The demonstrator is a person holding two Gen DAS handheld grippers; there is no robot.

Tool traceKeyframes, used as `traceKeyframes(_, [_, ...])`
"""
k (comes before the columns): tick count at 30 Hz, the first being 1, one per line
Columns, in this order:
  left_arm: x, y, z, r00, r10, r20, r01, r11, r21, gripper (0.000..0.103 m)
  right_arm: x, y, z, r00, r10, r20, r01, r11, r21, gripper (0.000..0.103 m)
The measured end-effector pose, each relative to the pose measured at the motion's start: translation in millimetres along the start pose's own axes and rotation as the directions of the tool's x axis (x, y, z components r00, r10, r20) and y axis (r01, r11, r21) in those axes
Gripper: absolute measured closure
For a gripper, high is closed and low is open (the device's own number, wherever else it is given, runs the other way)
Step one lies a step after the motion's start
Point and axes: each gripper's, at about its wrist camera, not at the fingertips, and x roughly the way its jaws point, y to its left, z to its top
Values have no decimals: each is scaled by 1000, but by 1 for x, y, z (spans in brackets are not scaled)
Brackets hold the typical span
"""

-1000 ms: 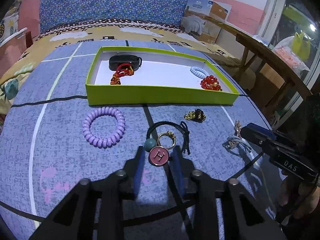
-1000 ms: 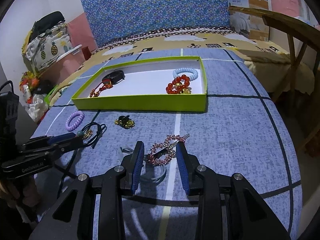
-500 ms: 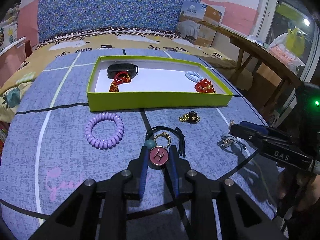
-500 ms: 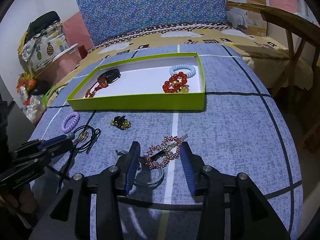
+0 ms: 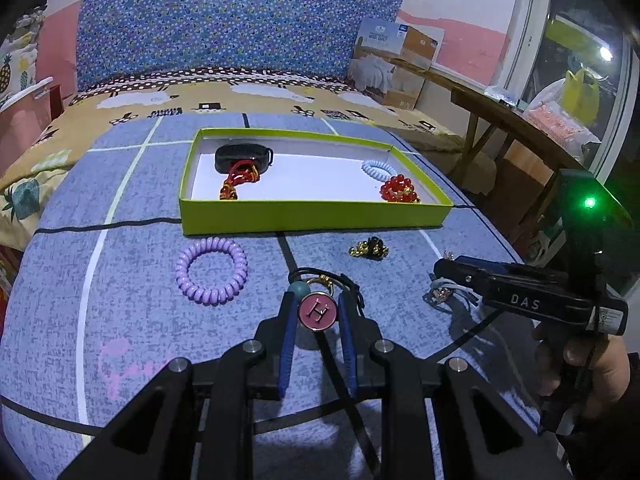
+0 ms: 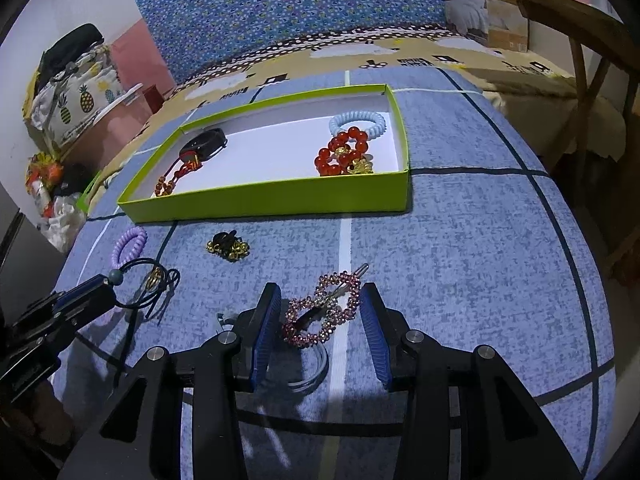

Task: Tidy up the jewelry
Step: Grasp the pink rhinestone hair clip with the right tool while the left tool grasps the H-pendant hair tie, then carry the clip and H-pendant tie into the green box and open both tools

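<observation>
Now pink charm (image 5: 317, 311) between left gripper (image 5: 316, 316) pads

- Right claw (image 6: 320, 316) closing, its blue pads either side of a pink rhinestone hair clip (image 6: 326, 312), not pressing it.
- Clip lies on blue bedspread (image 6: 460, 260).
- Green tray (image 6: 280, 200) beyond holds red bead bracelet (image 6: 344, 154).

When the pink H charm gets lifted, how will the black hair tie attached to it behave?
Probably floppy: the black hair tie lies in loose loops on the cloth, so it should dangle below the H charm. Likely light, being thin cord. The teal bead and gold ring may swing or snag the left tongs.
</observation>
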Motion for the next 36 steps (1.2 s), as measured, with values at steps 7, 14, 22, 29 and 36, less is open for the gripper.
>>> traceKeyframes(7, [-1, -4, 4, 1000, -10, 11, 10, 1000, 7, 81, -4, -2, 0, 1000, -1, 13, 1, 1000, 0, 84])
traceKeyframes(14, [-2, -7, 5, 1000, -15, 15, 15, 1000, 11, 81, -11, -4, 1, 1000, 8, 26, -8, 1000, 2, 96])
traceKeyframes(22, [-8, -9, 6, 1000, -15, 26, 15, 1000, 15, 81, -15, -7, -2, 999, 23, 34, -23, 1000, -2, 96])
traceKeyframes(29, [-17, -14, 12, 998, -31, 56, 29, 999, 36, 81, -30, -5, 1, 995, 47, 85, -47, 999, -7, 96])
traceKeyframes(36, [-28, -15, 25, 994, -39, 100, 34, 998, 54, 81, -44, -2, 8, 990, 60, 127, -57, 998, -24, 96])
